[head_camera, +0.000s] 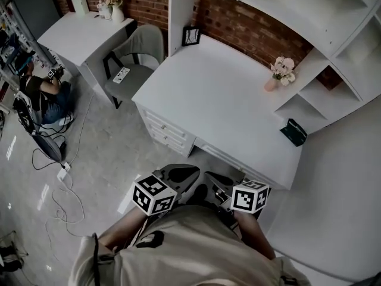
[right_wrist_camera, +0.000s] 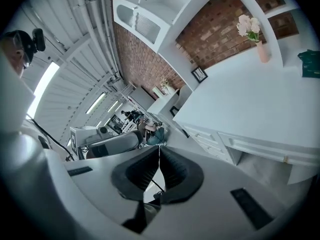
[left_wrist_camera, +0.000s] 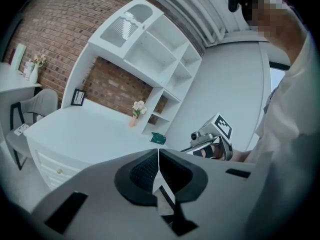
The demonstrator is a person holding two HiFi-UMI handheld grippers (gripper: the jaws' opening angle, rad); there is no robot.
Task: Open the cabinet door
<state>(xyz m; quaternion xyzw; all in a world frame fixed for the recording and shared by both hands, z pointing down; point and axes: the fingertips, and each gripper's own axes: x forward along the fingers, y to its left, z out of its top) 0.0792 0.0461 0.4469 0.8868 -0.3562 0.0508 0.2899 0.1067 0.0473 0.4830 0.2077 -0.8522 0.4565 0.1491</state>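
Looking down from the head view, a small pink vase (head_camera: 271, 84) holding pale pink flowers (head_camera: 283, 68) stands on the white worktop (head_camera: 220, 94), near the white open shelf unit (head_camera: 333, 58). A small dark green object (head_camera: 293, 131) lies at that unit's foot, and a black picture frame (head_camera: 191, 36) stands by the red brick wall (head_camera: 250, 25). White drawers (head_camera: 166, 130) sit shut under the worktop's left end. Around it are a glossy grey floor (head_camera: 101, 154), loose cables (head_camera: 59, 189), a grey chair (head_camera: 134, 64) and a second white desk (head_camera: 77, 34). The left tongs (head_camera: 186, 173) and right tongs (head_camera: 217, 179) hang side by side short of the worktop's near edge, both aimed toward it.

In the left gripper view, the left tongs (left_wrist_camera: 158, 151) are pressed together with nothing between them. The white cabinet door with a ribbed panel (left_wrist_camera: 123, 26) sits at the shelf unit's top left, high over the worktop. It is closed flush and faces out into the room; the lens bend hides which of its sides is longer.

In the right gripper view, the right tongs (right_wrist_camera: 159, 150) are likewise closed on nothing. The same door (right_wrist_camera: 141, 20) shows at upper left, well apart from both tongs.
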